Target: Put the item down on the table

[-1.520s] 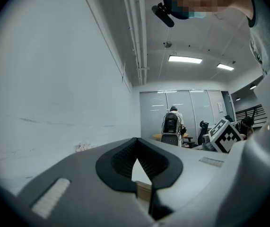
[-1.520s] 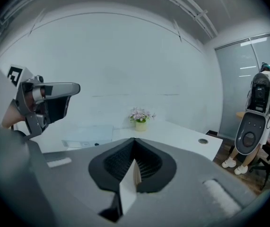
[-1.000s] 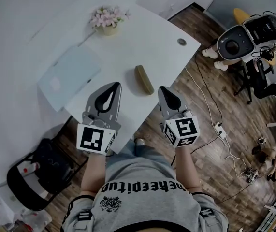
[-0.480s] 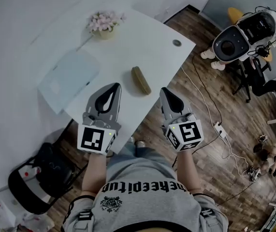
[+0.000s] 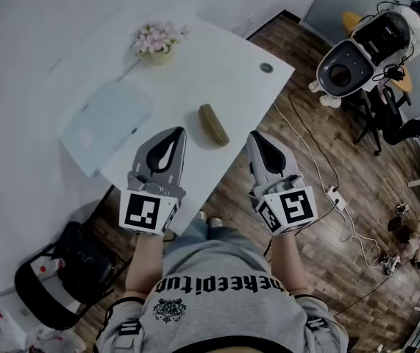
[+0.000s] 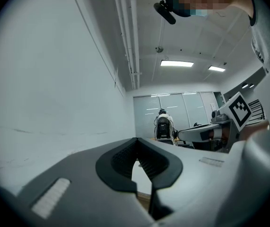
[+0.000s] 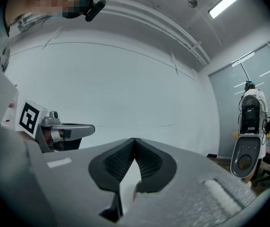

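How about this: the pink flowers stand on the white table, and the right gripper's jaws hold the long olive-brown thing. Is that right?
Not quite. The long olive-brown thing lies on the white table, as the head view shows; the right gripper is shut on nothing.

Grey T-shirt (image 5: 217, 322), dark lettering (image 5: 217, 284) and crest (image 5: 168, 311), at 6 o'clock; grey left gripper (image 5: 173, 132) and right gripper (image 5: 257, 137) bear black-and-white marker cubes (image 5: 147, 212).
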Tool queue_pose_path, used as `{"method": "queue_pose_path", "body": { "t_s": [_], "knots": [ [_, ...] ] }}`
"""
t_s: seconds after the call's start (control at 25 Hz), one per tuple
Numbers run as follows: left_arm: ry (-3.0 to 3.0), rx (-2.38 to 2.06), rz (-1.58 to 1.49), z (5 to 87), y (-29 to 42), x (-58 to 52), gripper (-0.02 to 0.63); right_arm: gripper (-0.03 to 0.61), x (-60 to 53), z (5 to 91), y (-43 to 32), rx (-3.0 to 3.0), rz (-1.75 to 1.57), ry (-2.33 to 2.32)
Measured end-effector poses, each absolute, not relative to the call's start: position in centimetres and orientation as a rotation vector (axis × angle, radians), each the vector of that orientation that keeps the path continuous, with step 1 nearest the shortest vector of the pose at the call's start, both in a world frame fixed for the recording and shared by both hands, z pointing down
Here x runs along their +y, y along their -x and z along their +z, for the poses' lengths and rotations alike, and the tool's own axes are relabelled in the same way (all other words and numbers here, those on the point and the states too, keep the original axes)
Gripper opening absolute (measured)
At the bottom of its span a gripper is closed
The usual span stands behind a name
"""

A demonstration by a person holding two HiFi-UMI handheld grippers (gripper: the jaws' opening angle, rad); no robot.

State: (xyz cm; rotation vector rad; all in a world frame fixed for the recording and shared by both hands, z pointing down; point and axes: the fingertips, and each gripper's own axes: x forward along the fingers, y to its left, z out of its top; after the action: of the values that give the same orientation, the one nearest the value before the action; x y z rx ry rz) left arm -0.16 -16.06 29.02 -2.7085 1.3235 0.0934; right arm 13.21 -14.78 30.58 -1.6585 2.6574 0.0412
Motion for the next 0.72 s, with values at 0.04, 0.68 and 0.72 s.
{"method": "queue_pose_path", "body": {
  "t_s": [0.04,0.68,0.72],
  "knots": [
    [2.71,1.32,0.094,29.0,0.1,-16.1,0.018,0.002,-14.7,30.3,-13.2,2.653,0.05,1.66],
    [2.734,1.307,0.09,29.5,0.2,-17.1,0.018,0.002,-15.2,29.5,-13.3,2.622,0.094,1.684],
    [2.735,1.307,0.091,29.5,0.2,-17.2,0.018,0.002,-15.2,29.5,-13.2,2.621,0.094,1.684]
  ]
}}
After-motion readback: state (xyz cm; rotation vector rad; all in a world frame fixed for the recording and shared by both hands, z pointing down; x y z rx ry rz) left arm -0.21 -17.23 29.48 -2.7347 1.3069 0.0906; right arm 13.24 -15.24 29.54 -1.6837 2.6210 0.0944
